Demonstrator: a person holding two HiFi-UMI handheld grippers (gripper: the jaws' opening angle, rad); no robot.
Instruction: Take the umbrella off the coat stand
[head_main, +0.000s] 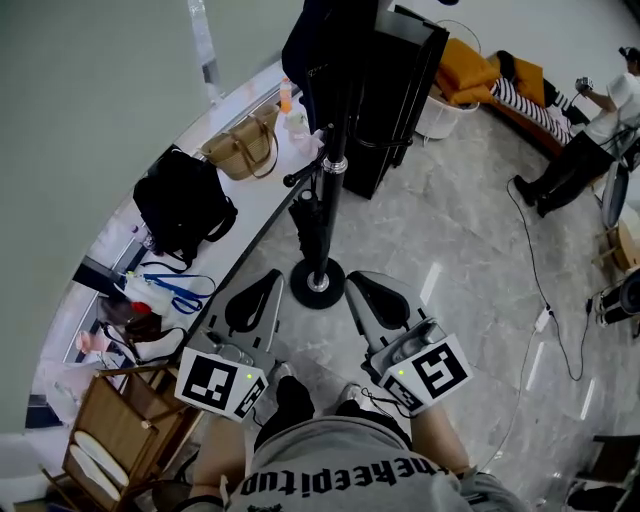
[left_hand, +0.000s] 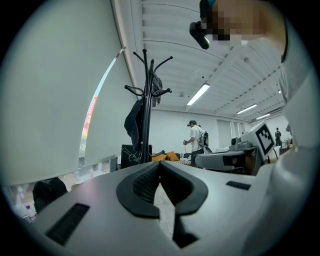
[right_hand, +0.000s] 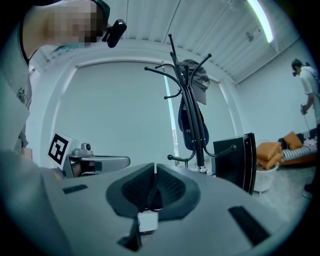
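Note:
The black coat stand (head_main: 329, 190) rises from a round base (head_main: 318, 284) on the marble floor just ahead of me. A dark blue garment (right_hand: 192, 127) and a cap (right_hand: 200, 76) hang from its upper hooks. A slim dark folded thing, apparently the umbrella (head_main: 305, 226), hangs low beside the pole. My left gripper (head_main: 268, 282) is left of the base and my right gripper (head_main: 360, 284) is right of it. Both are shut with nothing between their pads and stand short of the stand. In the left gripper view the stand (left_hand: 146, 115) is upright ahead of the gripper (left_hand: 160, 165); the right gripper (right_hand: 155, 169) faces it too.
A long counter (head_main: 262, 195) runs along the left wall with a black bag (head_main: 182, 205), a tan handbag (head_main: 243, 148) and a bottle (head_main: 286, 95). A black cabinet (head_main: 395, 100) stands behind the stand. A wooden rack (head_main: 120, 430) is near left. A person (head_main: 590, 130) and a floor cable (head_main: 545, 290) are at right.

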